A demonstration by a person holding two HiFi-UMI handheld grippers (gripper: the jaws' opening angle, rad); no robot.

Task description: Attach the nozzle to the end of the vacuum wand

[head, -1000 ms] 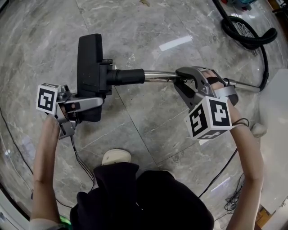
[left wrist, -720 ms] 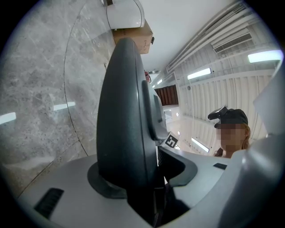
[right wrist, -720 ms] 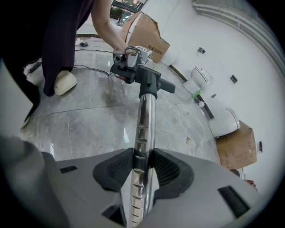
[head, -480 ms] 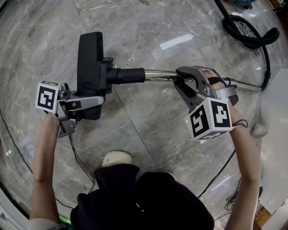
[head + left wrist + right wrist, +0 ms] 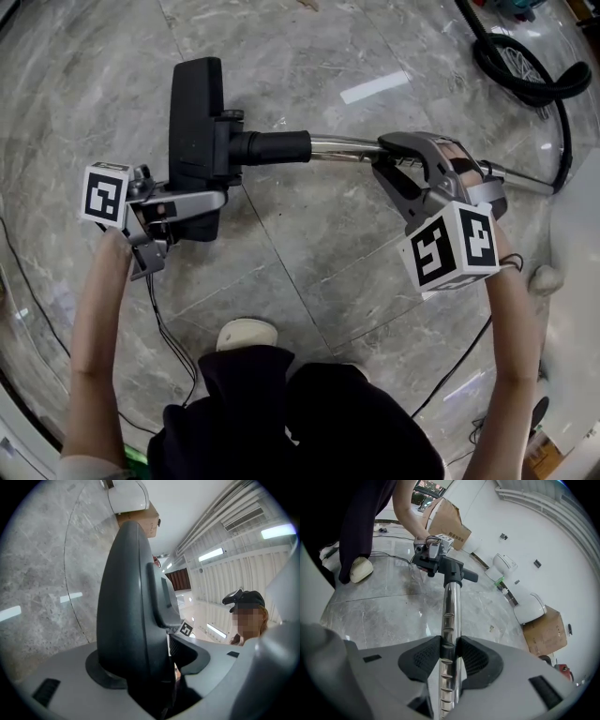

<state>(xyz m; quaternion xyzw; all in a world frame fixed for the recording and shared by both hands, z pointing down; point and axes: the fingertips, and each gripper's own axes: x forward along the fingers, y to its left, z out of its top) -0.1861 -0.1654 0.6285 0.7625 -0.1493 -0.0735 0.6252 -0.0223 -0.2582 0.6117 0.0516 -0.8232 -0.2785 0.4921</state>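
A black floor nozzle sits on the end of the chrome wand, its black neck over the tube. My right gripper is shut on the wand, whose ribbed tube runs between the pads. My left gripper is at the nozzle's near end. Its jaws have just been opening. The nozzle stands between them against the left pad, with a thin gap at the right pad. From the right gripper view, the nozzle and left gripper show at the wand's far end.
A black vacuum hose coils on the marble floor at top right. Thin cables run past a light shoe. Cardboard boxes and white appliances line the wall. A person in a dark cap stands beyond.
The nozzle and wand have shifted slightly farther from me in the head view. The left gripper now sits nearer the nozzle's near end. The right gripper keeps its hold on the wand.
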